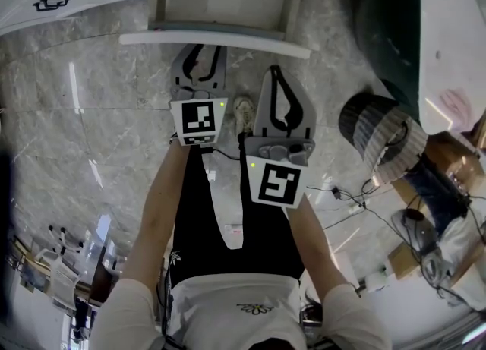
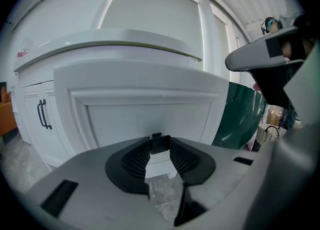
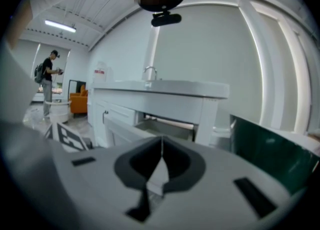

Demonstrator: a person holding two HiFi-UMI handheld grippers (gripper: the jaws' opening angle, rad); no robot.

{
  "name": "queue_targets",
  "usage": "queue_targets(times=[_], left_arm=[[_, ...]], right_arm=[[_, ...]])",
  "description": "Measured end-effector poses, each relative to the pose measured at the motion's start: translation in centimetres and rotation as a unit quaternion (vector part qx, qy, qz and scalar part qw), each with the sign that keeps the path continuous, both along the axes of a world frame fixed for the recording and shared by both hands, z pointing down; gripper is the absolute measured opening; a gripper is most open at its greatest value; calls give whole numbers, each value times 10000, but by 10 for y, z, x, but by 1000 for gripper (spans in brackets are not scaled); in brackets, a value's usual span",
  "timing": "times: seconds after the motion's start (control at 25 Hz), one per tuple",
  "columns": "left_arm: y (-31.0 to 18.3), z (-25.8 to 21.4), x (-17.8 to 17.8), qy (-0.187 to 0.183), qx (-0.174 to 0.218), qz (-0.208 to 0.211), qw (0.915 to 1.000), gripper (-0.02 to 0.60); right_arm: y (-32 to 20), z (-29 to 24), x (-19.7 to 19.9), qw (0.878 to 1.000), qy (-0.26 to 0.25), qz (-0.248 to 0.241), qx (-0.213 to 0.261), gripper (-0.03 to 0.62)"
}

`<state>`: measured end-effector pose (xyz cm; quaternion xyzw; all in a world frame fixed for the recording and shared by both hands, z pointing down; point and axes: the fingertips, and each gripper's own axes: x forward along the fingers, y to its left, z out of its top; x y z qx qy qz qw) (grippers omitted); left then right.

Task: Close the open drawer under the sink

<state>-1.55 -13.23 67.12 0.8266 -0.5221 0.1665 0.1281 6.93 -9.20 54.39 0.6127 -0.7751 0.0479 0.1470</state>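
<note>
The white drawer (image 1: 216, 39) under the sink stands pulled out, its front panel (image 2: 150, 112) facing me. In the left gripper view a small black handle (image 2: 159, 143) on that panel sits between the fingertips of my left gripper (image 2: 160, 146), and the pads press on both its sides. In the head view the left gripper (image 1: 200, 51) reaches to the drawer's front edge. My right gripper (image 1: 277, 77) hangs a little back and to the right, shut with nothing in it; its tips meet (image 3: 161, 146). From there I see the drawer's open box (image 3: 167, 124) under the counter (image 3: 165, 90).
A dark green bin (image 2: 242, 114) stands right of the drawer. A striped basket (image 1: 380, 132) and cables (image 1: 342, 197) lie on the marble floor at right. White cabinet doors with black handles (image 2: 42, 114) are at left. A person (image 3: 48, 77) stands far off.
</note>
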Motion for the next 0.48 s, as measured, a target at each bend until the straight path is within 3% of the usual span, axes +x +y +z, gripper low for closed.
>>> queue_targets(times=[0.16, 0.32, 0.48], left_arm=[[-3, -5, 2, 9, 55, 95, 9999, 140], [-6, -9, 1, 234, 2, -109, 9997, 140], [-5, -11, 3, 151, 12, -91, 9998, 141]], right_arm=[[0, 6, -3, 10000, -24, 8, -46, 29], [1, 13, -9, 9999, -40, -22, -119, 30], [5, 15, -10, 9999, -1, -84, -146, 29]])
